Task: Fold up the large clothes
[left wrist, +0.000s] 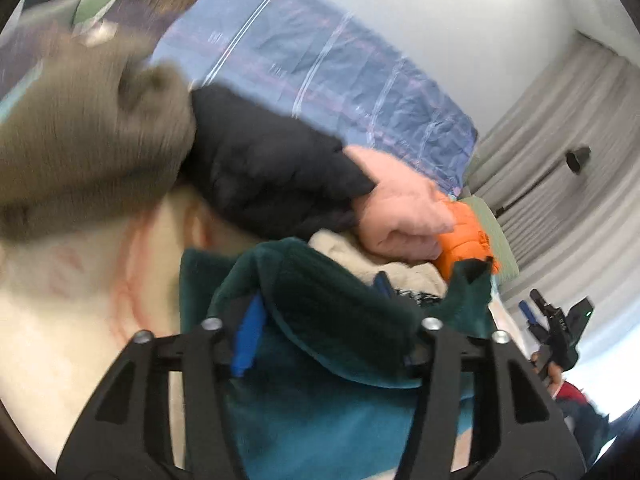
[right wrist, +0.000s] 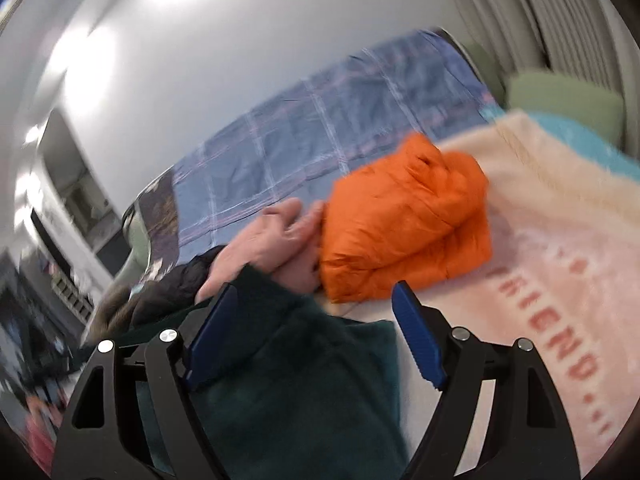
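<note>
A folded orange puffer jacket (right wrist: pixel 408 220) lies on a cream blanket (right wrist: pixel 560 240) with red lettering; a bare hand (right wrist: pixel 276 240) touches its left edge. The jacket also shows in the left wrist view (left wrist: pixel 464 236) under that hand (left wrist: pixel 404 208). My right gripper (right wrist: pixel 312 336) is open, its blue pads (right wrist: pixel 420 340) apart above a dark green fleece sleeve (right wrist: pixel 288 380). My left gripper (left wrist: pixel 320 340) is open over teal-green fleece (left wrist: pixel 328 320), which fills the gap; one blue pad (left wrist: pixel 248 340) shows. A black jacket with a brown fur hood (left wrist: pixel 80 152) lies at the left.
A blue plaid sheet (right wrist: pixel 320 140) covers the bed by a white wall. Grey curtains (left wrist: pixel 560 140) hang at the right. A green cushion (right wrist: pixel 560 96) sits at the far end. The right gripper's body (left wrist: pixel 560 332) shows at the left view's right edge.
</note>
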`<state>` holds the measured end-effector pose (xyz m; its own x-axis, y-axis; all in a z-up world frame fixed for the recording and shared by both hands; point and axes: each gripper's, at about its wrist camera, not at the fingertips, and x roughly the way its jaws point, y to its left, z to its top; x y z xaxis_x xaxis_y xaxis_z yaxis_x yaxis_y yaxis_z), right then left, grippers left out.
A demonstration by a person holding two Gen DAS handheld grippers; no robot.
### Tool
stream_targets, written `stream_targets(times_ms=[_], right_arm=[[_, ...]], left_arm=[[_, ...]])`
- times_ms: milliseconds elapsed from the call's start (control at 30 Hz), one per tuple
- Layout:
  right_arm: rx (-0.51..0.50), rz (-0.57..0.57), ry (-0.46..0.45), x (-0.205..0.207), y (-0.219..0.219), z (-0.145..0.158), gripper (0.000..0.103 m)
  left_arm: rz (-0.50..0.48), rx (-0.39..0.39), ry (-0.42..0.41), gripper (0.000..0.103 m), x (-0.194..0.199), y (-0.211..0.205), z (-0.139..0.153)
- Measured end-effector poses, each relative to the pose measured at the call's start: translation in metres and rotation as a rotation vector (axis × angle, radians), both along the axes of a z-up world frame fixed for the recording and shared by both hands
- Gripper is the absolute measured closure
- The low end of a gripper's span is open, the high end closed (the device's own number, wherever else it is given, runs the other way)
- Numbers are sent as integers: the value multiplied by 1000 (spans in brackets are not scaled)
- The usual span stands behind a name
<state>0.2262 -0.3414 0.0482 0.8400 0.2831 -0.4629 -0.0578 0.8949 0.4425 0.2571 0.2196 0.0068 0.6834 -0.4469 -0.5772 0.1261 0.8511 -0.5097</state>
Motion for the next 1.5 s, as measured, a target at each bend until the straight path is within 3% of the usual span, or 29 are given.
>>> stream_targets(times_ms=[67,100,200,400,633,833,867,933,1000,1033,1100,1200,1267,1333,1367,1433,1500], right_arm=[[-88,54,9,-7,18,4,20],[-112,65,14,-12,21,4,20],[-155,106,46,-15,34,-2,20],[-269,156,80,5,40,-17,16],[-397,281,91,54,68,-22,11],[-416,366,122,103,80,-37,11],[-412,380,130,109,81,-41,11],[-389,419,137,117,85,-46,13],[-388,454,133,117,91,-47,64],[-415,399,136,116,92,-48,88],[-377,350,116,111,87,-42,90],[-332,207,36,93,66,-15,92],[-305,121,35,94,45,-3,92],[-279,96,109,112,33,-14,92],[-300,111,183,125,37,-30,92],[-451,117,325,145,58,-79,89],[-515,128,403,151,72,-116,88]], left_arm=[[69,107,-83,16,-15,-4,22],[114,206,-150,15,-28,-7,38],[128,323,-233,14,-55,-15,57],[0,476,-218,14,-71,-45,34],[-52,511,-100,16,-7,-52,-10],[-112,423,-20,17,64,-48,-38],[-123,421,-12,21,71,-50,-43],[-164,428,0,47,83,-58,-55],[-198,447,-9,90,86,-69,-62],[-201,465,-26,93,85,-72,-62],[-155,515,-98,96,75,-76,-55],[-33,486,-236,96,49,-57,-22],[25,484,-285,96,40,-43,-8],[54,488,-232,97,49,-33,-15],[42,517,-160,97,62,-34,-33],[24,671,-77,96,78,-51,-70],[-18,813,-23,96,87,-71,-106]])
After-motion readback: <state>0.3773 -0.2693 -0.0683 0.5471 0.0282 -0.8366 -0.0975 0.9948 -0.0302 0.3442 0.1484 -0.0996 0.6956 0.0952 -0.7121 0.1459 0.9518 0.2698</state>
